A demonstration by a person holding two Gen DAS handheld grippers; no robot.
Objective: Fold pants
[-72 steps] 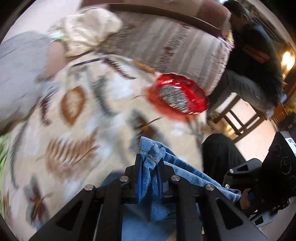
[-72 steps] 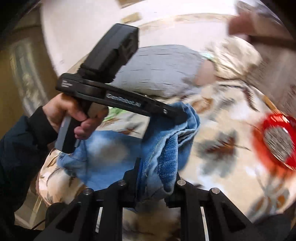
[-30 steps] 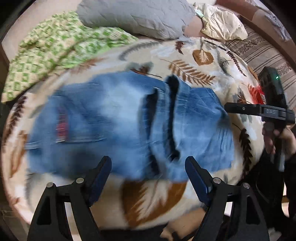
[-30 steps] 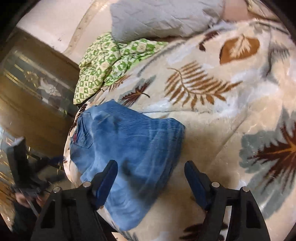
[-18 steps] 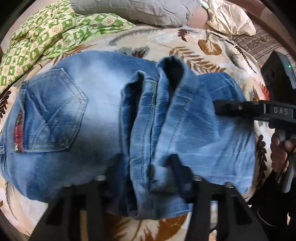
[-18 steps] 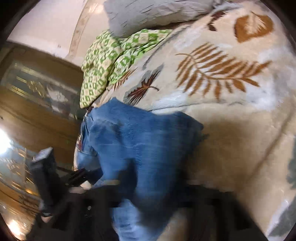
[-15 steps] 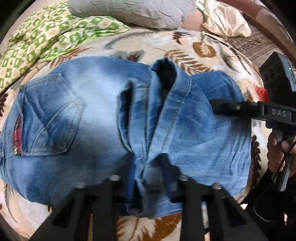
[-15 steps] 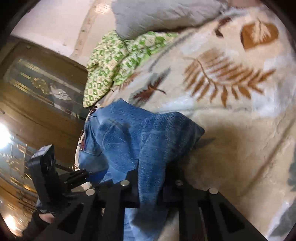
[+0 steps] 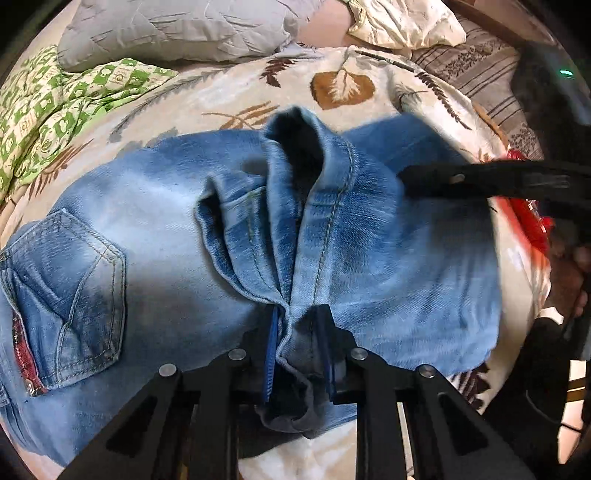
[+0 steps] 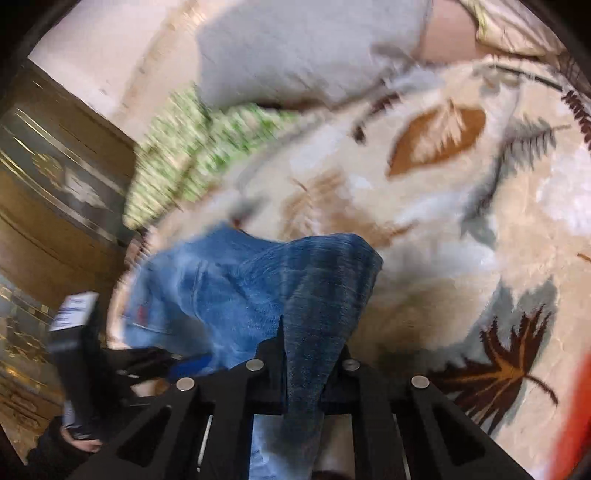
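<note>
Folded blue jeans (image 9: pixel 155 236) lying on the leaf-print blanket (image 9: pixel 343 85), below the grey pillow (image 9: pixel 177 29). Left hand-held gripper (image 9: pixel 301 354) clamped narrow on bunched hems; right hand-held gripper (image 10: pixel 304 373) likewise pinching denim at the opposite edge.

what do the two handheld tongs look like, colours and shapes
Both tongs are matte black. The left tongs have triangular cut-out linkages, silver rivets and thin blue pads inside the fingers. The right tongs share the black frame and silver rivets. Each carries a black boxy block on top; one shows a green light.
</note>
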